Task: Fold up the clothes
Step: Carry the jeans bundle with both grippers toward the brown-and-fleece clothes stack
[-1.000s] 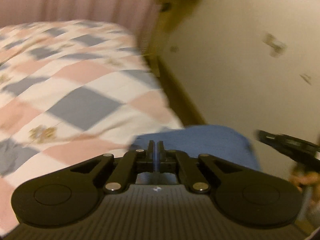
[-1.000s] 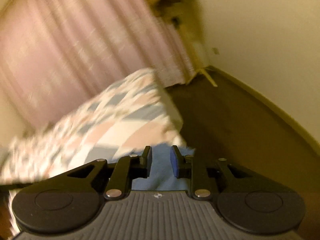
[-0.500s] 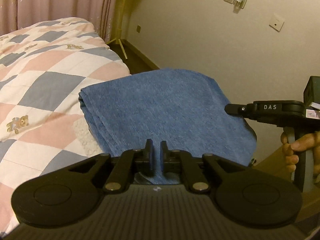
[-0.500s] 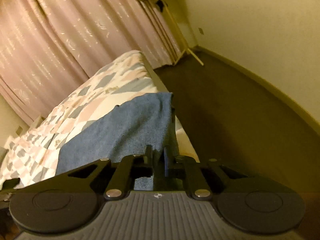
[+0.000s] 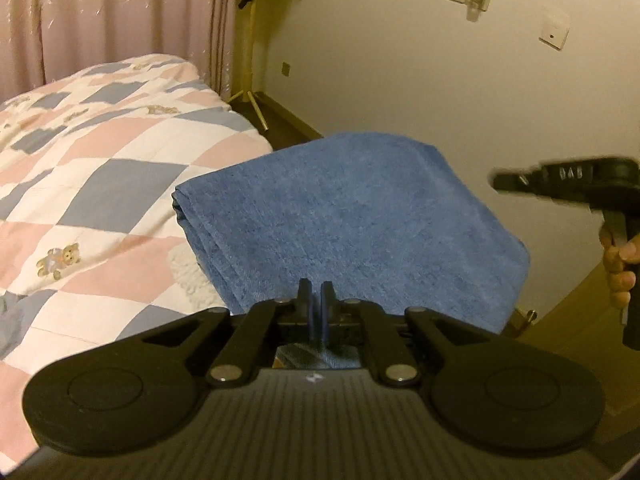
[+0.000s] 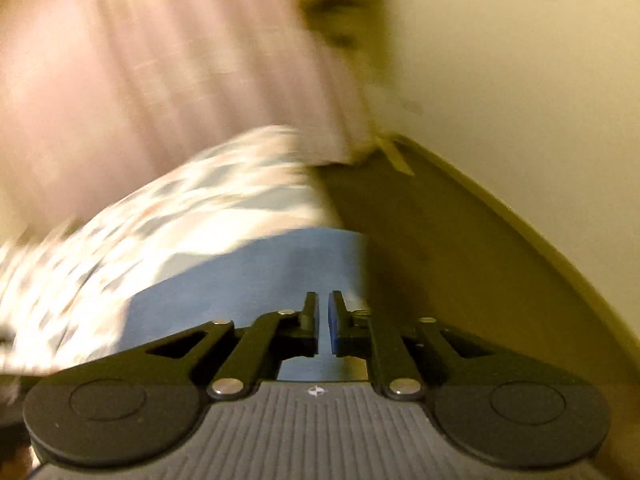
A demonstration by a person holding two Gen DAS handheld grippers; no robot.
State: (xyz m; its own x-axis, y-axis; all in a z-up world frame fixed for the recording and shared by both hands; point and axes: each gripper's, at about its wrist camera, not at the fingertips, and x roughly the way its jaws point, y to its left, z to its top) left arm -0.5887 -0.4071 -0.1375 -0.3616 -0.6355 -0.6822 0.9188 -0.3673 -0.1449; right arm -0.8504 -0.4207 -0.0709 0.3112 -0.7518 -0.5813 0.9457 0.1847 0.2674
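Left wrist view: left gripper [image 5: 316, 300] fingers nearly together, clamped on the near edge of the folded blue cloth [image 5: 360, 216]. Cloth lies on the right near corner of the patchwork quilt [image 5: 100, 168], layered fold edge facing left. Right gripper [image 5: 560, 184], blurred, off past the cloth's right side, a hand [image 5: 618, 264] on its handle.

Right wrist view: heavy motion blur. Right gripper [image 6: 323, 320] fingers a narrow slit apart; can't tell if anything's pinched. Blue cloth [image 6: 260, 280] directly ahead on the quilt [image 6: 168, 208], pink curtain [image 6: 160, 60] behind, floor [image 6: 460, 260] to the right.
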